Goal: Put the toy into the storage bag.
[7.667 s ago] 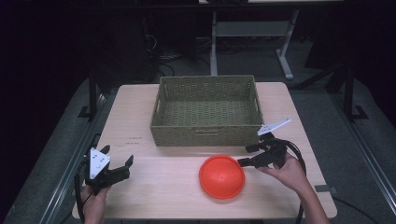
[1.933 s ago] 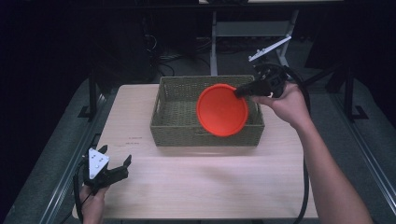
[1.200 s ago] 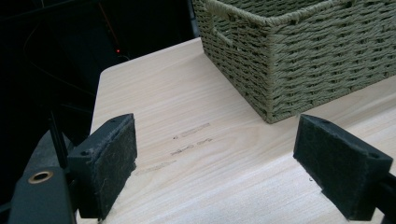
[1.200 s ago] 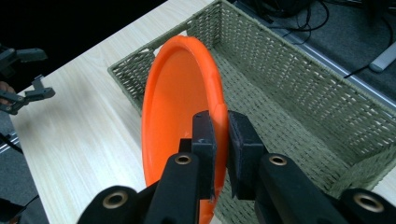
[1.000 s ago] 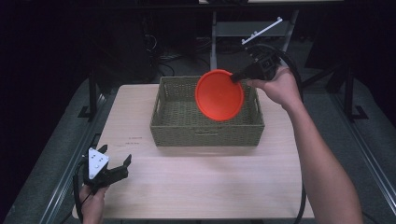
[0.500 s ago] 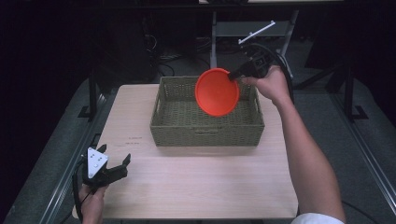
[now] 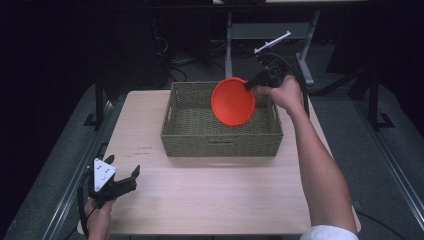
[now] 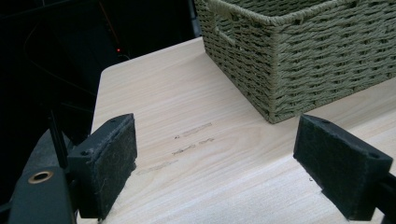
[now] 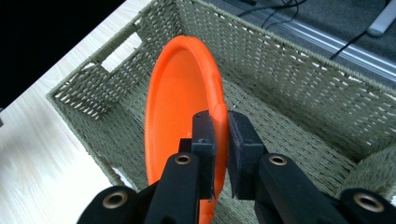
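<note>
So the right gripper is up over the woven basket with its jaws pinched tight on the rim of an orange plate, and the plate is held nearly on edge, tilted, hanging above the inside of the basket toward its far right part rather than lying in it. In the right gripper view the right gripper has the plate's edge sandwiched between the two black pads, the orange plate runs away from the camera with its hollow side facing left, and the basket wraps around behind and below it, one handle cutout visible in the short wall at upper left. Can't tell if the plate's lower edge touches the basket floor. The person's right arm reaches in from the bottom right across the light wood table. Meanwhile the left gripper sits down at the near left corner of the table, held by the left hand, well apart from the basket, grey plate on top. In the left gripper view its jaws are spread wide with nothing in between, just bare table with a few faint scuff marks, and the basket's corner is up ahead to the right
</note>
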